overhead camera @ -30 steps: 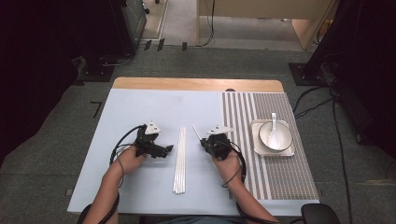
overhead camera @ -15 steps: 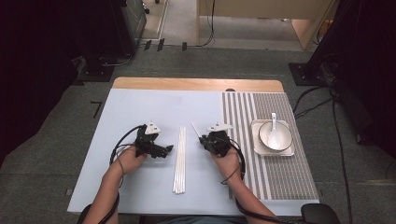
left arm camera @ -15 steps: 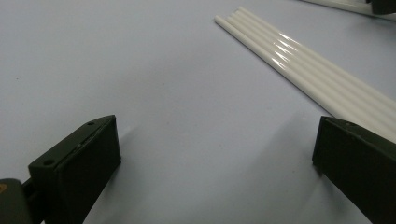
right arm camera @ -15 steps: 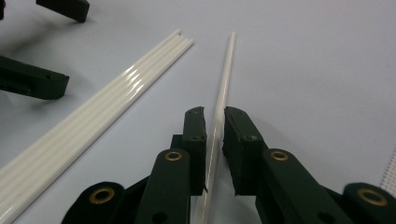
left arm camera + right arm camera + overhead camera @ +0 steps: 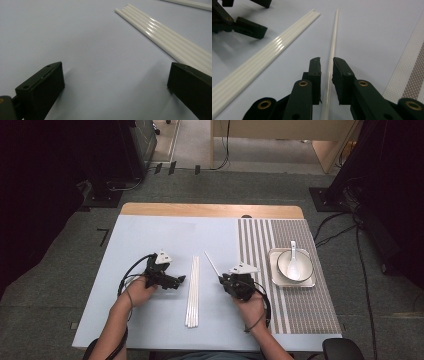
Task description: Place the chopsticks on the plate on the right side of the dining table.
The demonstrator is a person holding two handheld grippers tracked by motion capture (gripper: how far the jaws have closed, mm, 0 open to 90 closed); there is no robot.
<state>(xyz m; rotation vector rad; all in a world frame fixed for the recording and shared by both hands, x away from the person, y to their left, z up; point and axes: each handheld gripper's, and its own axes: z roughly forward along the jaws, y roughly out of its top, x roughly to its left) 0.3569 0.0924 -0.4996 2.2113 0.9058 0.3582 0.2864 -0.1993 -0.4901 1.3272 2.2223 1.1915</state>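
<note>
Several white chopsticks (image 5: 192,292) lie side by side in a strip on the pale blue table (image 5: 150,235). The same strip (image 5: 160,32) runs past the right jaw in the left gripper view. My left gripper (image 5: 179,280) (image 5: 115,75) rests just left of the strip, open, with bare table between its jaws. My right gripper (image 5: 222,280) (image 5: 327,61) is shut on a single white chopstick (image 5: 212,265) (image 5: 333,37), which points away and to the left. Beside it in the right gripper view lie the strip (image 5: 274,50) and the left gripper (image 5: 249,25).
A grey striped mat (image 5: 260,245) (image 5: 412,75) covers the table's right part. On it stands a square white plate (image 5: 273,255) holding a white bowl (image 5: 300,270) with a white spoon (image 5: 293,255) in it.
My right gripper with the single chopstick has shifted a little to the left. The left gripper and the strip of chopsticks have not moved.
</note>
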